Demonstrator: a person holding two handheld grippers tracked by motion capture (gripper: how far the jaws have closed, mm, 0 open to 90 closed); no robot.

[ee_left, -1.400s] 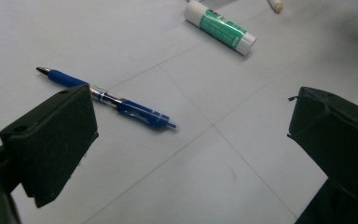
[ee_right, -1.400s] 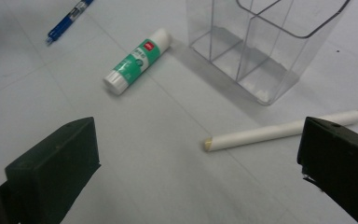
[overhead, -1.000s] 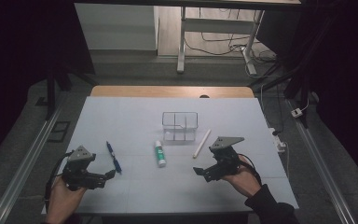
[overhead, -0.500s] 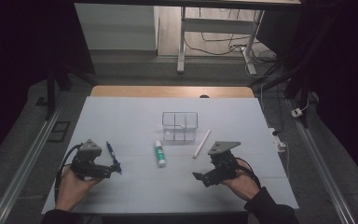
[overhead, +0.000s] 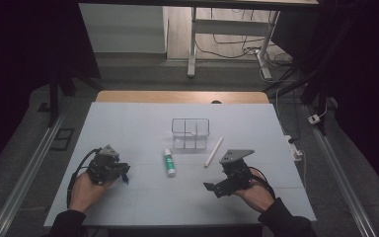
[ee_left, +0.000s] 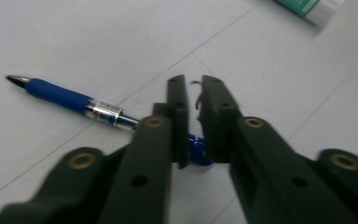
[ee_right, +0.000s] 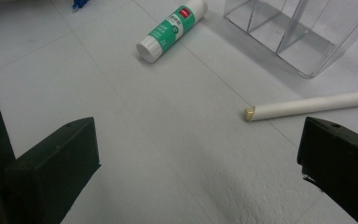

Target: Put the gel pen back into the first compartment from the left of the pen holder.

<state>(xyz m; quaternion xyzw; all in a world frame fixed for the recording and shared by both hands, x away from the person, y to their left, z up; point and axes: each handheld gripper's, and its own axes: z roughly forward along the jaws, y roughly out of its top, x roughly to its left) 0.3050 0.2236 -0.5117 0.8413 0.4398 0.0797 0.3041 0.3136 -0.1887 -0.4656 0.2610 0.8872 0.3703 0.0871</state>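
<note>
Blue pen (ee_left: 70,98) lies flat on the white table (overhead: 143,197), and the left gripper (ee_left: 193,100) has just been closing, jaws now pinching its rear end. Grasp made, I'd say; next comes a level lift toward the clear organizer (overhead: 191,133), while the right gripper (ee_right: 198,154) waits wide open.

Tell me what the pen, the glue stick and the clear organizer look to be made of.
Pen: likely plastic with a matte blue rubbery grip sleeve, a clear barrel section and a shiny dark tip.
Glue stick: smooth, slightly glossy white plastic tube with a green printed label.
Clear organizer: see-through rigid plastic, probably acrylic, with glossy divider walls.
</note>
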